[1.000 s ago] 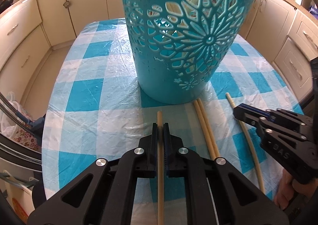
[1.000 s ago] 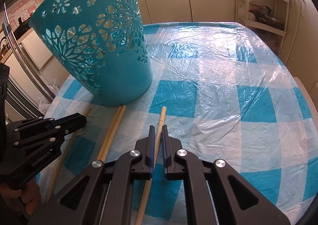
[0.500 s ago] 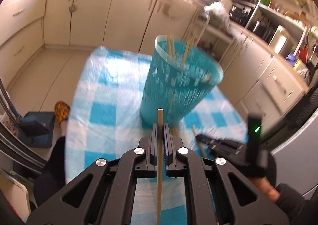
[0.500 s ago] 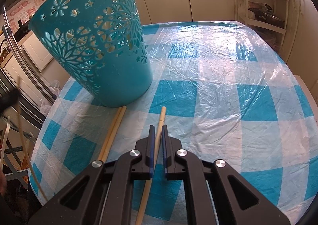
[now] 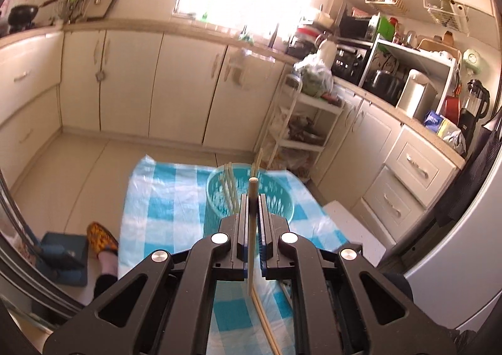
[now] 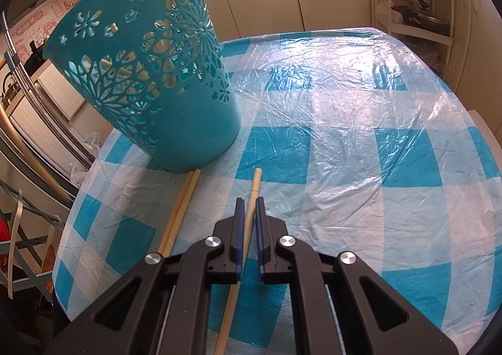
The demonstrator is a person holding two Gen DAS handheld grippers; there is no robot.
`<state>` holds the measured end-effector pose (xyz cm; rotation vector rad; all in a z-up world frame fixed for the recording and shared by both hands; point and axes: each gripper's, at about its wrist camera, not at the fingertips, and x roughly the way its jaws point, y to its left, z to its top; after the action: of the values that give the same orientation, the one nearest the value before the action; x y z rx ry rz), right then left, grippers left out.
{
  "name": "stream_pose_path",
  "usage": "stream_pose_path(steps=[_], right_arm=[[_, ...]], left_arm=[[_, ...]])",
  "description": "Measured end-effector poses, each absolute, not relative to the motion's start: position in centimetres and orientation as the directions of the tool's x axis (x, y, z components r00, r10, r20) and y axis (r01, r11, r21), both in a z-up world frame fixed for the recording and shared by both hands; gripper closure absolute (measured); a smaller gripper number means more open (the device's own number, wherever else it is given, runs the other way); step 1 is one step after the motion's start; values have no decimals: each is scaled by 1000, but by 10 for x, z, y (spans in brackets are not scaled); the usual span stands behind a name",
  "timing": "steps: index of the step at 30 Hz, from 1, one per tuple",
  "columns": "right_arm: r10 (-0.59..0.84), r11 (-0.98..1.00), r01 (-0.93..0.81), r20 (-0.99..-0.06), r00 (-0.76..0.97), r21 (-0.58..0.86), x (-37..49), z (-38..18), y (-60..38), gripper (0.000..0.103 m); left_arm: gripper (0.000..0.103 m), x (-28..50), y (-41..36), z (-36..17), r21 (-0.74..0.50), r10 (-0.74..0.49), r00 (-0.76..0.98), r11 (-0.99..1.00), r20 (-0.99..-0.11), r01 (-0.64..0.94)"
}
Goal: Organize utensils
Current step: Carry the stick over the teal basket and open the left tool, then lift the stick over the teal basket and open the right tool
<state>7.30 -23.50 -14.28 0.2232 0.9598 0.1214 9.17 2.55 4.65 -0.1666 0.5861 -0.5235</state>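
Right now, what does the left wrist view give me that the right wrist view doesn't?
Only the left wrist view: the left gripper raised high, shut on a chopstick, looking down into the basket's open top at the chopsticks inside.
Only the right wrist view: the right gripper low over the table, jaws around a lying chopstick.
Both: the teal basket, the checkered tablecloth and the loose pair.

Black tool (image 6: 248,214), blue pads, silver screws
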Motion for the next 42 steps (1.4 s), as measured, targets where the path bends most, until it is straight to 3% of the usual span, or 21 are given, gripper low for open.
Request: stream_pose_path(steps=[9,13,26,29,30,36,42], right_arm=[[201,969,4,-795,573,247,73,-143,-236,96],[206,968,2,-794,572,253,73,-143,-237,96],[204,968,2,-793,574,251,72,-143,-239,96],[194,972,-1,-796,573,236,72,-143,-237,96],[192,973,-3,-797,573,233,72,-143,-235,95],[134,988,-17,-807,575,152,72,-142,-219,92],[97,994,-16,-810,579,107,69,-140,-213,97]], left_arm=[[98,103,24,119,-229,-471,813,881,-342,414],[98,117,9,123,-190,-445,833,895,-329,403],[95,184,-37,10,-120,-344,730,932,-591,343],[76,181,-26,-4,-139,-335,723,938,-604,318],[64,178,-21,-7,-143,-327,729,942,-601,304],[35,160,20,-40,-201,-260,756,964,-600,172],[30,154,45,-107,-225,-202,687,973,-698,57]])
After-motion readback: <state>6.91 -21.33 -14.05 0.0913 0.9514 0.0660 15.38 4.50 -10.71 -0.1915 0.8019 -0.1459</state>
